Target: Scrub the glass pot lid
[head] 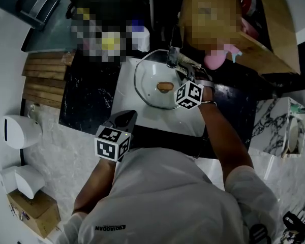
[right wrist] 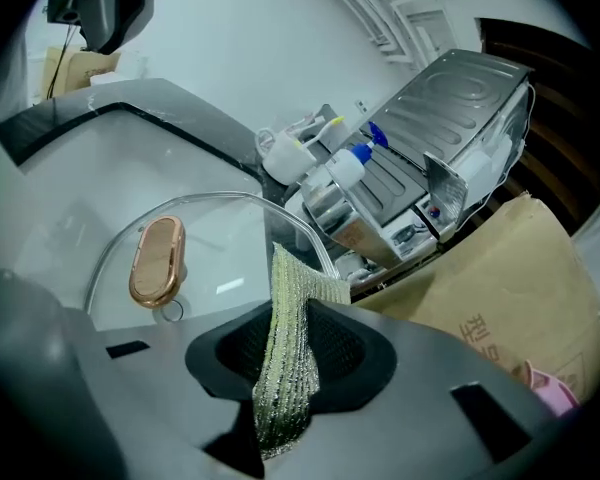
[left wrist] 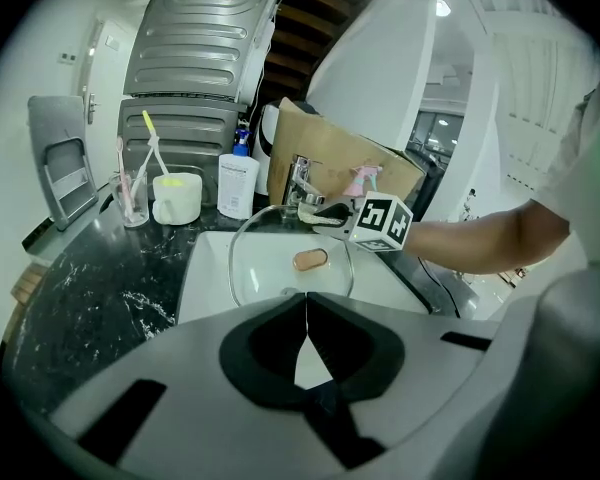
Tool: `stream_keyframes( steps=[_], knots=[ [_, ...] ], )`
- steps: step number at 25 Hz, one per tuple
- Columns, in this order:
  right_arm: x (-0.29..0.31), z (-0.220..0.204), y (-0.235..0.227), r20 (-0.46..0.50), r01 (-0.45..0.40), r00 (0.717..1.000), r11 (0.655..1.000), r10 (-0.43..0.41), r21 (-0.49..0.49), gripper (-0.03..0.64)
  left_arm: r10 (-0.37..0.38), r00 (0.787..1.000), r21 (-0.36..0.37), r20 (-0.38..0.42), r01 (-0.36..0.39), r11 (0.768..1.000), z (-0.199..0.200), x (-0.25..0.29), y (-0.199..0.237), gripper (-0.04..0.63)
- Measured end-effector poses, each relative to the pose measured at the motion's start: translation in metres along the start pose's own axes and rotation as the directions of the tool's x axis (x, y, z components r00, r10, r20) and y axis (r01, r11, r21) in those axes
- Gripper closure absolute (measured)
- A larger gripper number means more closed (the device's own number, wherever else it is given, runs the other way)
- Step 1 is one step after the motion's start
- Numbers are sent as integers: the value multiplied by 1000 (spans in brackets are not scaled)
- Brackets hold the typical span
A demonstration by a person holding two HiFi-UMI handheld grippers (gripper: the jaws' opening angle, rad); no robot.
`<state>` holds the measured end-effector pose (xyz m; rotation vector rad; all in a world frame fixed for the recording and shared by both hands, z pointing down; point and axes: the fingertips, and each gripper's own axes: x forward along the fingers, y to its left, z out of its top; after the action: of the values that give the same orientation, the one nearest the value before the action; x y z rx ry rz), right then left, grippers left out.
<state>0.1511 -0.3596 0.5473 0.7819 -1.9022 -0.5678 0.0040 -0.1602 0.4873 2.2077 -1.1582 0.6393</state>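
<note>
The glass pot lid (head: 153, 83) with a copper handle (head: 164, 87) lies in the white sink (head: 126, 80). My right gripper (head: 182, 70) is over the lid's far right rim, by the faucet. It is shut on a greenish mesh scrub cloth (right wrist: 288, 353) that sticks out over the lid's rim (right wrist: 205, 200); the handle (right wrist: 157, 260) lies to its left. My left gripper (head: 125, 118) hangs at the sink's near edge, apart from the lid (left wrist: 288, 260). Its jaws meet (left wrist: 305, 313) with nothing between them.
A faucet (left wrist: 300, 180) stands behind the sink, and a cardboard box (left wrist: 352, 168) to its right. On the black marble counter (left wrist: 85, 288) at left are a soap bottle (left wrist: 238, 180), a white cup (left wrist: 177, 197) and a glass of toothbrushes (left wrist: 133, 198).
</note>
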Motion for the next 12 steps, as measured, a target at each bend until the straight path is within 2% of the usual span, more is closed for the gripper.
stream_keyframes(
  steps=[12],
  knots=[
    [-6,6,20,33,-35,999,999,35,-17,508,-17,1000,7,0,17,1000,-4,-2,-6,580]
  ],
)
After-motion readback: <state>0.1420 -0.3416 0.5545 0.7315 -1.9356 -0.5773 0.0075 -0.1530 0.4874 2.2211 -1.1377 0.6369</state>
